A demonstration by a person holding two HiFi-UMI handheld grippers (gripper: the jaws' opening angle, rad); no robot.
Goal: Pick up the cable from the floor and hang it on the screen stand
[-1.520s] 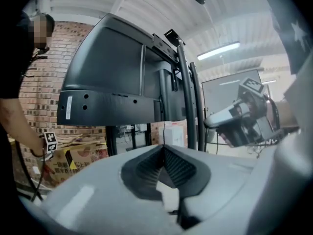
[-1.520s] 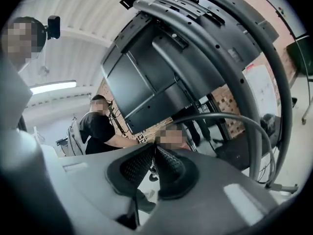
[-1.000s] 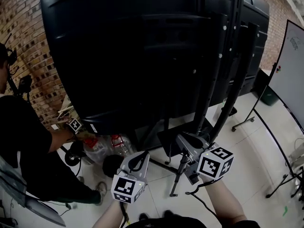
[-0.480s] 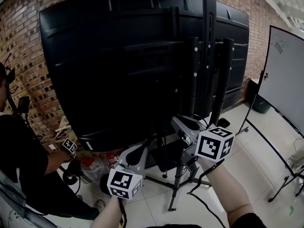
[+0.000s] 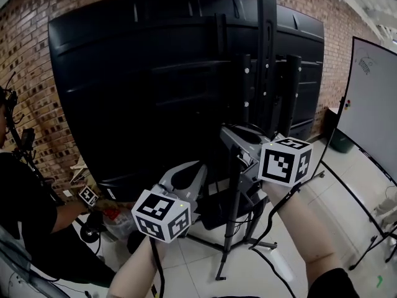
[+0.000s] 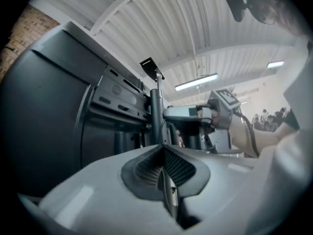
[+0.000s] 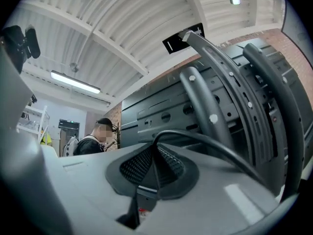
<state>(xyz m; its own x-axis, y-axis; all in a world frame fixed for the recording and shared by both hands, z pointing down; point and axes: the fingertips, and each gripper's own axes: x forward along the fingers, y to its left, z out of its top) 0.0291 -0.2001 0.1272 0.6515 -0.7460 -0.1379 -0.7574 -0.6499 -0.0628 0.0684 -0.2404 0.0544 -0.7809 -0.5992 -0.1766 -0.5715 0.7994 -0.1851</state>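
A brick wall (image 5: 31, 61) and a white tiled floor (image 5: 205, 262) frame the back of a big black screen (image 5: 155, 85). We see the black cable (image 7: 210, 146) pinched at the tips of the right gripper (image 7: 155, 147), just in front of the screen stand (image 7: 215, 82). From the pinch it arches up, then runs lengthwise right and down over the jaw, along the stand's uprights. Those holed uprights rise directly behind it. The left gripper (image 6: 161, 148), pressed together on nothing, sits left of the stand. A whiteboard (image 5: 369, 104) stands right of the stand, and a person in black (image 5: 25, 210) is well to its left.
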